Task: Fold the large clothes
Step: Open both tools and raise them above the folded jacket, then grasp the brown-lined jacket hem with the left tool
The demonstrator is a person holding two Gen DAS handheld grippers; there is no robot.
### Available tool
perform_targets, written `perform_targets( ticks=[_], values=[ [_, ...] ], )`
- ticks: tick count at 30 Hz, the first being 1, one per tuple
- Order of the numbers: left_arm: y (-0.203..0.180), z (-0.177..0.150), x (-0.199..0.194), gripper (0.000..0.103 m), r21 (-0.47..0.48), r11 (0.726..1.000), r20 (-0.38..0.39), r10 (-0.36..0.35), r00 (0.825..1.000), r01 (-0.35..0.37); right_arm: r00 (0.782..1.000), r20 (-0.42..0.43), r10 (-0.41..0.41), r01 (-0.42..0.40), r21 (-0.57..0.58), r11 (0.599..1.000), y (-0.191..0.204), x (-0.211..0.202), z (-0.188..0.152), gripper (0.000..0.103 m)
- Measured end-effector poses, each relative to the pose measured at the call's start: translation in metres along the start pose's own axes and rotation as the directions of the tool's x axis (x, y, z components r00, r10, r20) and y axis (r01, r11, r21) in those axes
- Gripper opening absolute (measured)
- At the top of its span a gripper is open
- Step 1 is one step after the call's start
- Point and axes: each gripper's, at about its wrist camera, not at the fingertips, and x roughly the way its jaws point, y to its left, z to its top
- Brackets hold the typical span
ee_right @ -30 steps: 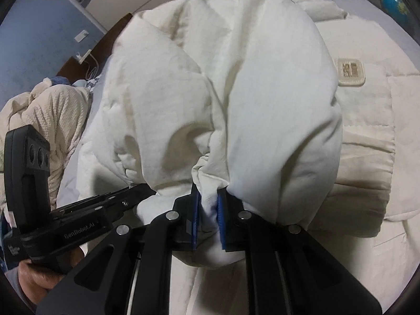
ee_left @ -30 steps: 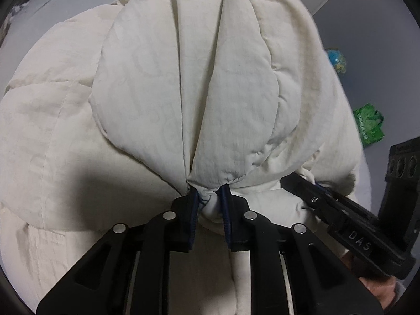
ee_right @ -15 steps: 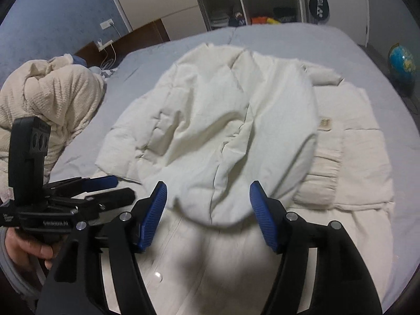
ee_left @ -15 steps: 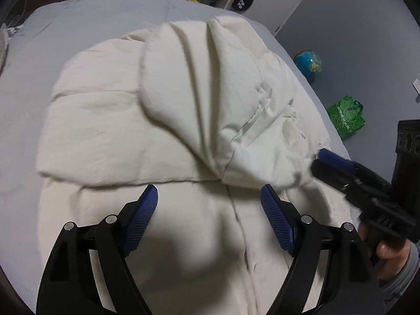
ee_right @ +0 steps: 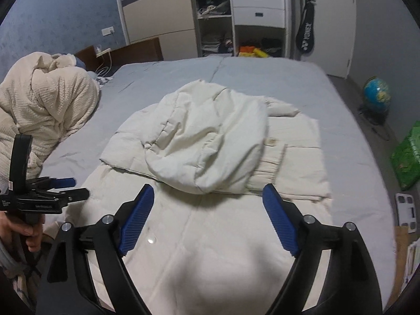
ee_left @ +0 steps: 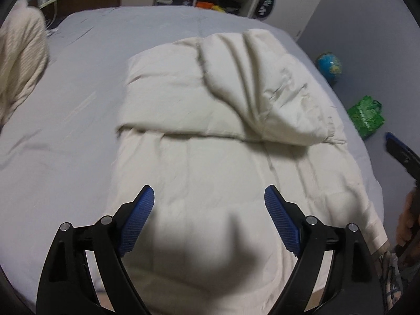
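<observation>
A large cream padded coat (ee_left: pixel 210 157) lies spread on the bed, its hooded top part (ee_left: pixel 262 86) folded down over the body. My left gripper (ee_left: pixel 209 191) hovers above the coat's near part, its jaws opening wide with nothing between the blue pads. In the right wrist view the same coat (ee_right: pixel 210 136) lies ahead, and my right gripper (ee_right: pixel 208 189) hangs above it, its jaws likewise opening and empty. Each gripper shows in the other's view: the right gripper (ee_left: pixel 401 155) at the right edge, the left gripper (ee_right: pixel 52 191) at the left, held in a hand.
The grey bed sheet (ee_left: pixel 65 105) surrounds the coat. A cream knitted blanket (ee_right: pixel 44 105) is heaped at the bed's left. A globe (ee_right: pixel 376 93) and a green bag (ee_left: pixel 366 116) sit on the floor to the right. Wardrobe shelves (ee_right: pixel 236 13) stand behind the bed.
Both grippers were shut on the coat's bunched top part, then let it go and opened wide. They have pulled back and up, and the folded part now rests on the coat.
</observation>
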Motion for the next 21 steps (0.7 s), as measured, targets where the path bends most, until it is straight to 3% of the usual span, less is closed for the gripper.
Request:
perform_targets(
  ticks=[7, 16, 21],
  values=[
    [0.031, -0.017, -0.021, 0.087, -0.129, 0.991, -0.029, 0.037, 0.999, -0.041, 0.996, -0.019, -0.085, 0.085, 0.016, 0.996, -0.022, -0.030, -0.028, 0.083],
    [0.051, -0.048, -0.032, 0.087, -0.196, 0.977, -0.107, 0.063, 0.992, -0.084, 0.987, -0.064, -0.150, 0.155, 0.074, 0.985, -0.055, -0.039, -0.067, 0.083],
    [0.058, -0.057, -0.025, 0.087, -0.209, 0.970, -0.180, 0.082, 0.980, -0.120, 0.969, -0.163, -0.188, 0.211, 0.136, 0.968, -0.082, -0.027, -0.088, 0.083]
  ],
)
